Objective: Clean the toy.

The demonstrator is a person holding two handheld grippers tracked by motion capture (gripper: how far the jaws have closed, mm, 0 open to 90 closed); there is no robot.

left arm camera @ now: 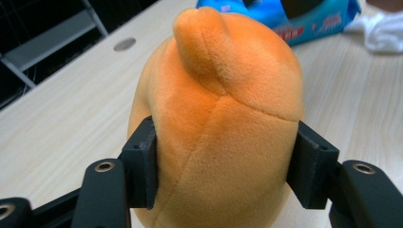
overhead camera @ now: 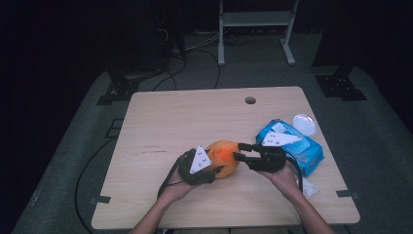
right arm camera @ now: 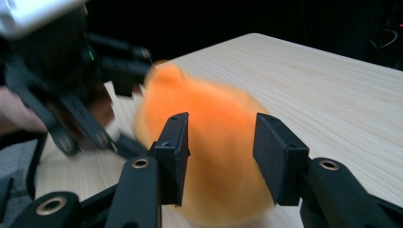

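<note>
One orange plush toy (overhead camera: 223, 157) is sitting between the left fingers (left arm camera: 140, 164) — one blue wipes pack (overhead camera: 309, 152) is lying just behind the right fingers (right arm camera: 174, 149). One clear round lid (overhead camera: 304, 123) and one crumpled white tissue (overhead camera: 308, 187) are resting nearby — two grippers are working on one table (overhead camera: 165, 117).

An orange plush toy (left arm camera: 218, 118), rounded with a small nub, sits clamped between the left gripper (left arm camera: 223, 166) pads.
</note>
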